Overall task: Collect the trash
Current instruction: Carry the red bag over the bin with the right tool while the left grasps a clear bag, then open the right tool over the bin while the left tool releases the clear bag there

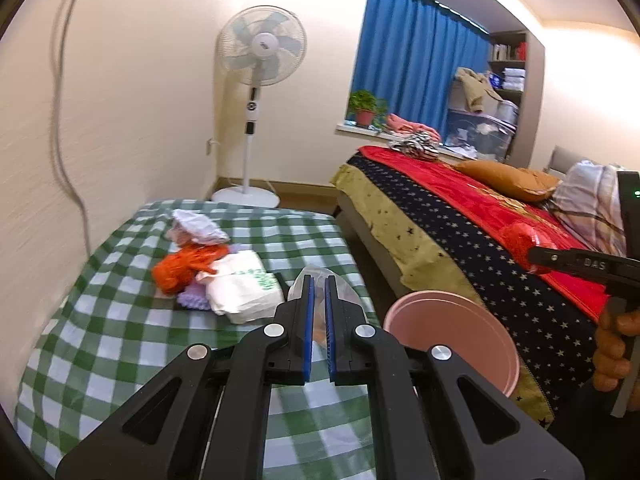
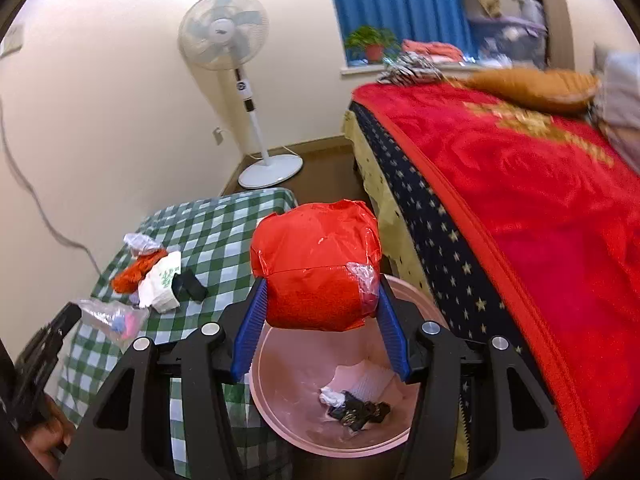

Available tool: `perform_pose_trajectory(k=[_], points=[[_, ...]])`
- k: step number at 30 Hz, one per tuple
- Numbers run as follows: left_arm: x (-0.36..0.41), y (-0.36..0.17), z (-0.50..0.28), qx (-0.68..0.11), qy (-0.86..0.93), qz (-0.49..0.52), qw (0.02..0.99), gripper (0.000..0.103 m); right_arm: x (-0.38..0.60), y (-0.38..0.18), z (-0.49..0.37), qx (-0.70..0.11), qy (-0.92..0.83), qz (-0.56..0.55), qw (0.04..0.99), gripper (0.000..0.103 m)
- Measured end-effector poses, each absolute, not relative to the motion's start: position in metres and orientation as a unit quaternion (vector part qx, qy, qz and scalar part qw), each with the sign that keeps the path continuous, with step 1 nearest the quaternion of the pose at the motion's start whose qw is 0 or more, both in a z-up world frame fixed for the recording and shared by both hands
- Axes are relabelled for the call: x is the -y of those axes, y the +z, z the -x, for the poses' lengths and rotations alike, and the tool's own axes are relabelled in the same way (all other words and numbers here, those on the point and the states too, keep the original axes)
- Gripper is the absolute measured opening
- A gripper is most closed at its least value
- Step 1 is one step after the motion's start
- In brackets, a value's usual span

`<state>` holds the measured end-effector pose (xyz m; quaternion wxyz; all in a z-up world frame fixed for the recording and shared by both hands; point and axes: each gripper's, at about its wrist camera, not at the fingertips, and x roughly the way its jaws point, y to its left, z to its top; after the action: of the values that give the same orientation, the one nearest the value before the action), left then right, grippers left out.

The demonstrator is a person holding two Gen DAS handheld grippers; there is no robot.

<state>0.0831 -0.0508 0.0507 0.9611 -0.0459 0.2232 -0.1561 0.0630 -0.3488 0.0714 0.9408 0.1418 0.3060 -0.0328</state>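
My left gripper (image 1: 319,280) is shut on a clear plastic bag (image 1: 320,286) above the green checked table (image 1: 120,332); the bag also shows in the right wrist view (image 2: 110,318). My right gripper (image 2: 320,284) is shut on a red wrapped bundle (image 2: 316,268) and holds it over the pink bin (image 2: 288,412), which has white and black scraps inside. The bin also shows in the left wrist view (image 1: 452,336). On the table lie an orange bag (image 1: 184,266), a white printed bag (image 1: 244,286) and a white crumpled piece (image 1: 198,226).
A bed with a red blanket (image 2: 520,184) stands right of the bin. A standing fan (image 1: 256,92) is in the far corner. A small black object (image 2: 190,286) lies on the table. A cable hangs on the left wall.
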Motion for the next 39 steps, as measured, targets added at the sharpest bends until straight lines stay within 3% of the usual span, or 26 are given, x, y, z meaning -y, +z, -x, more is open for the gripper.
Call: perform_pose_trajectory(k=[16, 39], points=[[0.132, 0.038, -0.098, -0.239, -0.218, 0.027, 0.946, 0.005, 0.375, 0.054, -0.07, -0.309, -0.062, -0.163, 0.935, 0.053], [0.173, 0.023, -0.121, -0.256, -0.242, 0.012, 0.936, 0.005, 0.374, 0.05, -0.077, -0.321, -0.073, -0.152, 0.932, 0.053]])
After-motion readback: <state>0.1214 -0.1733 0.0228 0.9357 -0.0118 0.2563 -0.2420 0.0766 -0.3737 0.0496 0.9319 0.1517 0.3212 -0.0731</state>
